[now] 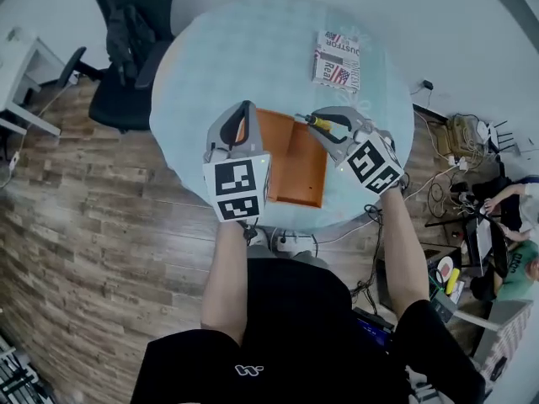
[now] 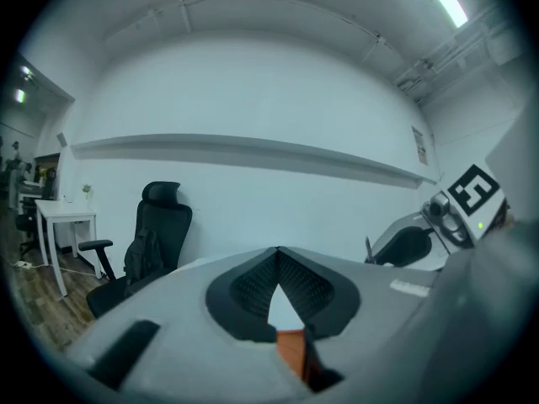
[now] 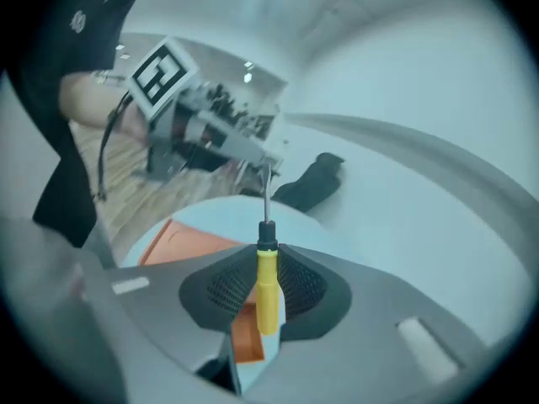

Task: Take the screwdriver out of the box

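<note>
**Screwdriver (image 3: 266, 289) held above the box (image 1: 305, 175); we judge the taking-out nearly done.**

Our right tongs (image 3: 266, 251) are pinched narrow on the yellow handle, with the metal shaft pointing past the tips. It hangs over the box's far right corner and looks clear of it. Our left tongs (image 2: 278, 255) are closed, tips together, on what looks like the orange lid (image 2: 290, 352). Next we would carry the tool aside to bare table (image 1: 253, 57) without loosening the pinch. Only the right gripper view shows the handle between the pads. Only the head view shows the box on the round table and where both tongs stand.
</note>
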{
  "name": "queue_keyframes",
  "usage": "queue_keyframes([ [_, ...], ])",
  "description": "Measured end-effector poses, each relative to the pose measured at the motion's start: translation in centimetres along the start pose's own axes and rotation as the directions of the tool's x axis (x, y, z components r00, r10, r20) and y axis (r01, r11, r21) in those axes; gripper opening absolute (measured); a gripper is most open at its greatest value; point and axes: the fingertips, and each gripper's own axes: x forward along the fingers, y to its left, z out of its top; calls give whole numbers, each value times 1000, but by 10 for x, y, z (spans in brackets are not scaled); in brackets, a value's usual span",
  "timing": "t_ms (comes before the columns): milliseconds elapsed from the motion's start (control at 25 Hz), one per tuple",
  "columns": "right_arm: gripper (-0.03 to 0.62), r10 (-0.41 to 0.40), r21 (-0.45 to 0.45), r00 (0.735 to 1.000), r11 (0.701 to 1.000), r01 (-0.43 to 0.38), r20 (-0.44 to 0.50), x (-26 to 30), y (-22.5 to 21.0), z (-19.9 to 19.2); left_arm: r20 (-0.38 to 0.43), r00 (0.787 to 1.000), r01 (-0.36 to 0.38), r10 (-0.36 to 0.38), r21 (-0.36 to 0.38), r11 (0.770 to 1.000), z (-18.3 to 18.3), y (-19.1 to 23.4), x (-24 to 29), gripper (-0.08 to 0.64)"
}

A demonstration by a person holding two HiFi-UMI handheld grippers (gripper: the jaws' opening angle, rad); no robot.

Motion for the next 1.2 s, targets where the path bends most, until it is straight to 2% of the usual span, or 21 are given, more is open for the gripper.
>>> queue_keyframes([
  [80, 86, -120, 192, 980, 977, 89, 157, -18, -31, 33, 28, 1000, 13, -13, 8, 1000, 14, -7, 5, 3],
  [160, 86, -248, 369, 929, 919, 137, 274, -37, -56, 57, 50, 998, 26, -26, 14, 1000, 26, -15, 8, 3],
  [240, 86, -378, 527, 872, 832, 174, 310, -53, -74, 63, 64, 997, 36, -38, 19, 999, 34, -24, 10, 3],
  [320, 86, -480, 661, 826, 727, 186, 296, -65, -85, 55, 75, 996, 45, -46, 25, 999, 39, -32, 11, 3],
  [360, 86, -509, 703, 811, 688, 181, 288, -70, -86, 50, 80, 996, 48, -50, 28, 998, 42, -36, 11, 3],
  [400, 86, -520, 724, 805, 667, 175, 284, -73, -86, 45, 84, 995, 51, -53, 30, 998, 43, -39, 11, 3],
  [640, 86, -513, 734, 813, 659, 167, 276, -77, -84, 35, 87, 994, 59, -61, 31, 998, 45, -49, 12, 3],
  [1200, 86, -491, 713, 823, 683, 160, 285, -68, -86, 40, 100, 994, 48, -50, 24, 999, 50, -38, 15, 3],
])
